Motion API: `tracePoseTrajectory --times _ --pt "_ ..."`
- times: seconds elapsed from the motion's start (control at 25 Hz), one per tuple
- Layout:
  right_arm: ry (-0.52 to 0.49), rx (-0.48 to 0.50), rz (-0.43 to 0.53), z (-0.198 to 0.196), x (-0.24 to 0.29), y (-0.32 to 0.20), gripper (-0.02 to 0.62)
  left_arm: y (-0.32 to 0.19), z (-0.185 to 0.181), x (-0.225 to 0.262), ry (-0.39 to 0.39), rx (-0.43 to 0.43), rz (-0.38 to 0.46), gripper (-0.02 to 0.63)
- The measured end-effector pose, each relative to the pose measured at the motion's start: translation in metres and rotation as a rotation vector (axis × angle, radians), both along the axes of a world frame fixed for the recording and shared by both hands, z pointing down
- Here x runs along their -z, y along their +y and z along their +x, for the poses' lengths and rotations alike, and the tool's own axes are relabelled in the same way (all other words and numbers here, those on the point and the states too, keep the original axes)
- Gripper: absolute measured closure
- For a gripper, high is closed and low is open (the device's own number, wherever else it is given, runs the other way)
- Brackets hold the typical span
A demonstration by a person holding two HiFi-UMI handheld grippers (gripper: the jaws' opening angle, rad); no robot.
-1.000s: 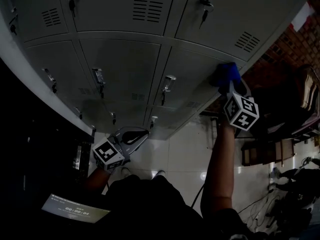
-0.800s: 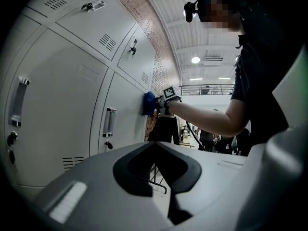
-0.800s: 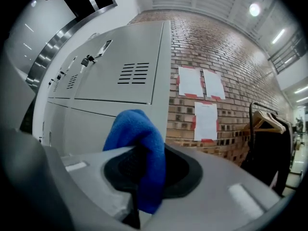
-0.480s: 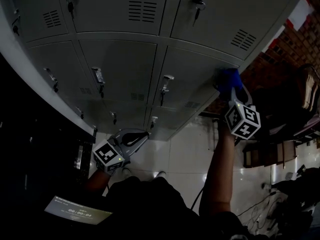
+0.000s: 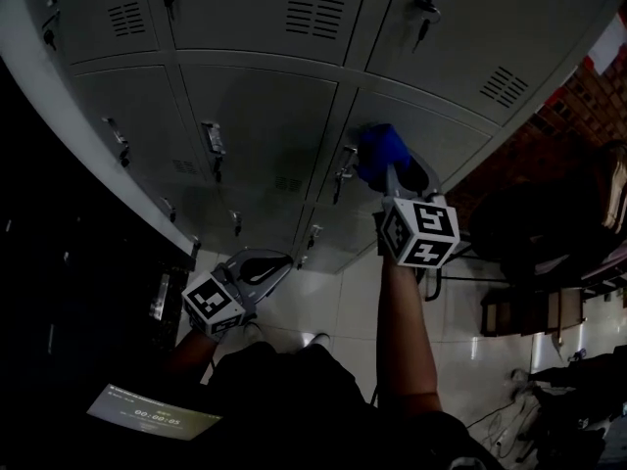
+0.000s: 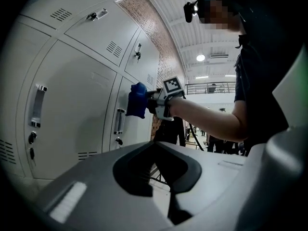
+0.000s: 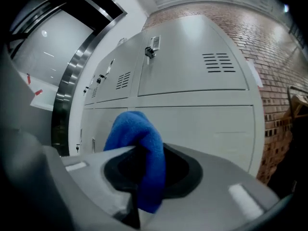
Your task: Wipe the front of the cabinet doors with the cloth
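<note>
Person: dark short-sleeved top (image 5: 294,399), forearms bare.
Item, left gripper (image 5: 277,262): pale grey shell, black inner recess, black-and-white left marker cube (image 5: 211,305).
Item, right gripper (image 5: 389,169): matching grey shell, right marker cube (image 5: 419,231) likewise patterned.

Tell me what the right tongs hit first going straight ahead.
The right tongs would meet the grey cabinet door, through the blue cloth they grip; it seems against the door, depth unclear.

Left gripper (image 6: 162,179) closed, empty, blue cloth (image 6: 137,100) against cabinet door (image 6: 72,109)
</note>
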State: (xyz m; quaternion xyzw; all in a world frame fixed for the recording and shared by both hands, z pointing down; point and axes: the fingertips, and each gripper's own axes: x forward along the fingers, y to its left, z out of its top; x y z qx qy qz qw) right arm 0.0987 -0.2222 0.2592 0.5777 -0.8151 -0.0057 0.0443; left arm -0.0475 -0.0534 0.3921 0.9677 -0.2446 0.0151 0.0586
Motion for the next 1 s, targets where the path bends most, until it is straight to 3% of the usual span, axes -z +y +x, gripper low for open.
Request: tracePoseTrajectory --times 0.24,0.52,0.72,1.0 --pt "0.017 0.046 -0.026 -0.042 -0.016 -0.023 0.523 0.003 -0.023 -0.006 -0.005 0.033 -0.017 0.603" --pt "0.026 0.035 -0.018 -0.044 -0.017 -0.033 0.523 -0.002 -0.035 -0.009 -0.011 0.047 -0.021 0.603" --pt "0.041 -0.001 -0.031 -0.019 -0.022 -0.031 0.523 -0.007 -0.023 -0.006 -0.001 0.023 -0.013 0.603" --pt "0.038 -0.117 -0.044 0.054 -0.028 -0.024 0.523 -0.011 0.004 -0.007 0.003 -0.023 -0.014 0.603"
